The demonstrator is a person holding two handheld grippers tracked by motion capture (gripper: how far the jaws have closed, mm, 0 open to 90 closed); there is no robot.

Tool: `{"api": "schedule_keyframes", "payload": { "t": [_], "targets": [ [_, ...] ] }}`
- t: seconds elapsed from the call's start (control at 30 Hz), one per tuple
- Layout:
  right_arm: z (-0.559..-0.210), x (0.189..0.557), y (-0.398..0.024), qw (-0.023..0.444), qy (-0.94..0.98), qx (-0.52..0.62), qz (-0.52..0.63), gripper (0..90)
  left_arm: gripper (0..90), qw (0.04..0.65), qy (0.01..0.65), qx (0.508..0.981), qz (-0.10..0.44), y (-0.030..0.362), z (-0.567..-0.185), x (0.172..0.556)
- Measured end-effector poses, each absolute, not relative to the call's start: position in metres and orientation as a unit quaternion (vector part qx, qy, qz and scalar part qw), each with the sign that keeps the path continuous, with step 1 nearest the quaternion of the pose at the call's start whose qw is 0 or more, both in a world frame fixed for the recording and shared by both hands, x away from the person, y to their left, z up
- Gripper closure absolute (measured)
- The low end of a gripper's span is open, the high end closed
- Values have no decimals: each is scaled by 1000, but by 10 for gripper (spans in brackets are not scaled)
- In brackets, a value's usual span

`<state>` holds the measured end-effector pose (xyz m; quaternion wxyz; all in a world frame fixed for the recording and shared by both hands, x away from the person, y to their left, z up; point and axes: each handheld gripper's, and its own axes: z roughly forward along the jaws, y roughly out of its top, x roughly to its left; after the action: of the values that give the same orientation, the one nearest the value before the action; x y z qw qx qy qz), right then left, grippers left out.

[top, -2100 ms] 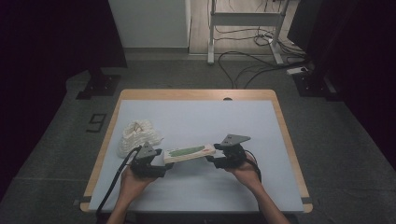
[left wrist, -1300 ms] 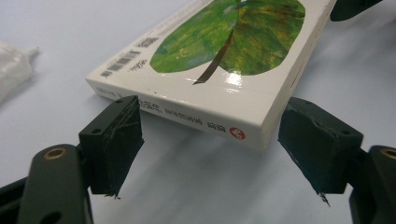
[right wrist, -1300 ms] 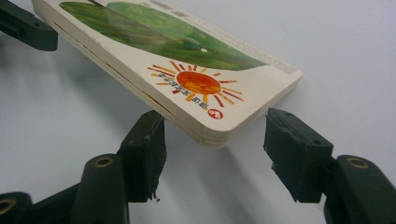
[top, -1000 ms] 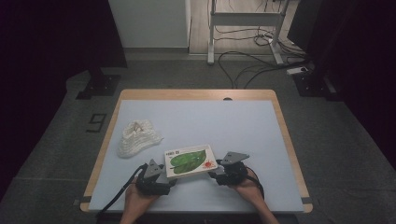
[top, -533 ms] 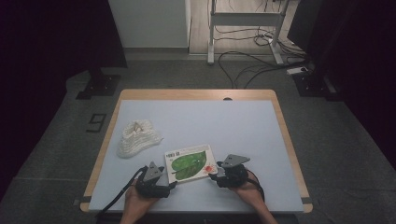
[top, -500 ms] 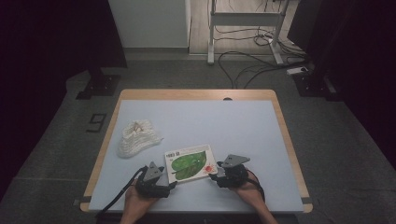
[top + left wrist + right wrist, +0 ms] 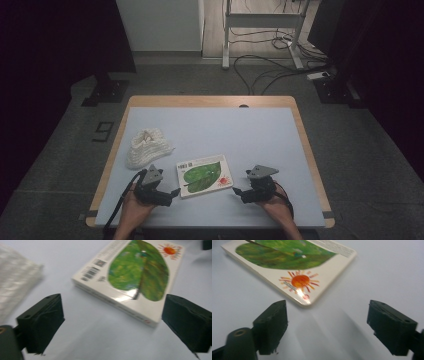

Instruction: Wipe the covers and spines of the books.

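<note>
A white board book with a green leaf and a red sun on its cover lies flat on the pale blue table top, near the front. My left gripper sits just left of the book's front left corner; its jaws have just been opening and stand open, apart from the book, nothing between them. My right gripper sits just right of the book's front right corner, jaws also just opened and open, with the sun corner of the book lying ahead of them, untouched.
A crumpled white net cloth lies at the left of the table, behind my left gripper, blurred as the cloth in the left gripper view. The table's wooden rim borders it. Cables and a metal stand are on the floor beyond.
Both grippers have let go of the book and drawn back from its front corners. The book now lies flat on the table.
</note>
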<state>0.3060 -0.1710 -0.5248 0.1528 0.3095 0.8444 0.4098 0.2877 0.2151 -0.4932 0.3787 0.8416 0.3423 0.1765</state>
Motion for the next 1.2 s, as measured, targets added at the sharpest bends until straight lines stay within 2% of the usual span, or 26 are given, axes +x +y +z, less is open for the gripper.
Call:
{"api": "schedule_keyframes", "payload": {
  "t": [0.07, 0.17, 0.27, 0.57, 0.7, 0.87, 1.2],
  "targets": [
    [-525, 305, -177, 155, 845, 316, 403, 125, 19, 372, 342, 842, 188, 221, -489, 291],
    [-526, 302, -187, 152, 844, 324, 400, 47, 75, 380, 350, 840, 165, 230, -482, 298],
    [-527, 299, -195, 158, 844, 334, 388, 7, 73, 366, 350, 843, 181, 236, -476, 305],
    [-534, 295, -209, 167, 841, 357, 371, 5, 0, 340, 382, 837, 193, 251, -454, 334],
    [-535, 295, -207, 167, 848, 352, 360, 10, 0, 352, 388, 832, 182, 260, -445, 349],
    [-536, 298, -208, 151, 846, 362, 361, 6, 0, 340, 397, 830, 194, 267, -436, 368],
    [-537, 298, -208, 151, 846, 362, 360, 4, 4, 331, 410, 827, 197, 277, -428, 412]
  ]
}}
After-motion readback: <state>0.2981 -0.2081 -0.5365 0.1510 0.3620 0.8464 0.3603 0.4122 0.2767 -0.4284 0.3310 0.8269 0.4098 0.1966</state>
